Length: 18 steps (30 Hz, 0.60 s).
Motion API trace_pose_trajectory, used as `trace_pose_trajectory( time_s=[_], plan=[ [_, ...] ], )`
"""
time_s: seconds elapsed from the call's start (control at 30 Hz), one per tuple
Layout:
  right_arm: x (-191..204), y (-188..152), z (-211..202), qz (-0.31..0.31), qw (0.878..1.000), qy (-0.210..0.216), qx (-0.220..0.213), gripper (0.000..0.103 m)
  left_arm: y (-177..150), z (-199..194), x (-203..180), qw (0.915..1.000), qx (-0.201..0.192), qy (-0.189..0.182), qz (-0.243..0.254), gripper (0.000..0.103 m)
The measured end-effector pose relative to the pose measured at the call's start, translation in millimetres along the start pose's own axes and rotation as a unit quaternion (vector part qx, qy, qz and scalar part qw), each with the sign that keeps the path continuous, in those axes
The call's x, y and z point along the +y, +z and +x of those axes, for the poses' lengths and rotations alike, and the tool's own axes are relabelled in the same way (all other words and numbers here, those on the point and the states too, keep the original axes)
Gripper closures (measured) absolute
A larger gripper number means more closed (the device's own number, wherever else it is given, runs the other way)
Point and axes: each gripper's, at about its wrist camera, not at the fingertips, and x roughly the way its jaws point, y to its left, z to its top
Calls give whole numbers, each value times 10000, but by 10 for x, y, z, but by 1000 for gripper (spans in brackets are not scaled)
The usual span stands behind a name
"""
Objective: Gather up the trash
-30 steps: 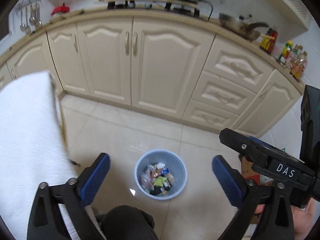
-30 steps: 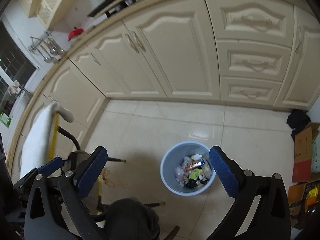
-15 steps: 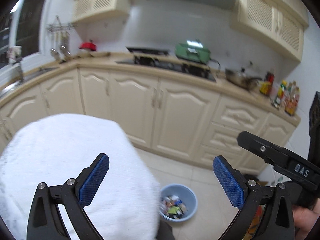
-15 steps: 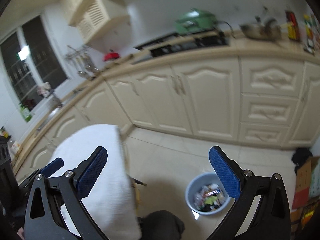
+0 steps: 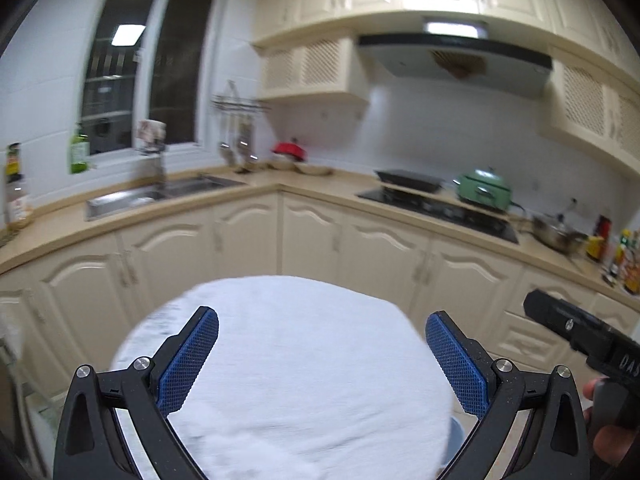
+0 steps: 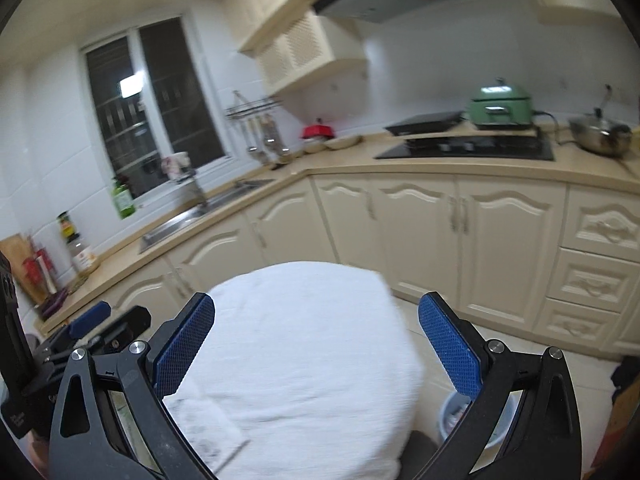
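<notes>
My left gripper [image 5: 320, 356] is open and empty, held above a white cloth-covered table [image 5: 304, 380]. My right gripper [image 6: 316, 348] is also open and empty above the same table [image 6: 312, 344]. The blue trash bin [image 6: 450, 416] stands on the floor at the lower right, mostly hidden behind my right finger; a sliver of it [image 5: 454, 438] shows past the table edge in the left wrist view. The right gripper's body [image 5: 580, 332] shows at the right in the left wrist view. The left gripper [image 6: 86, 320] shows at the left in the right wrist view.
Cream kitchen cabinets [image 5: 360, 248] run along an L-shaped counter with a sink [image 5: 160, 194], a black hob [image 5: 440, 204], a green cooker [image 5: 484, 190] and a pan [image 6: 600, 136]. Papers [image 6: 204, 436] lie on the table's near edge. Bottles [image 5: 624, 254] stand at the far right.
Both grippers have tilted up from the floor and bin to face the counter and wall. The white table now fills the lower middle of both views. Both stay open.
</notes>
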Motion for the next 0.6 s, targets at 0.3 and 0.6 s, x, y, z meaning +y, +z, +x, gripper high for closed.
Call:
trace_pose_trajectory(
  time_s=[0.3,0.6],
  plan=[
    [718,-244,-115,-471,9985,242,111,0,-384,-1112,46,9972,-219,664,-268,1],
    [1049,-375,-459,-729,9972,157,-92,0,-572,-1722,-142,9945,-322,967,-256,1]
  ],
)
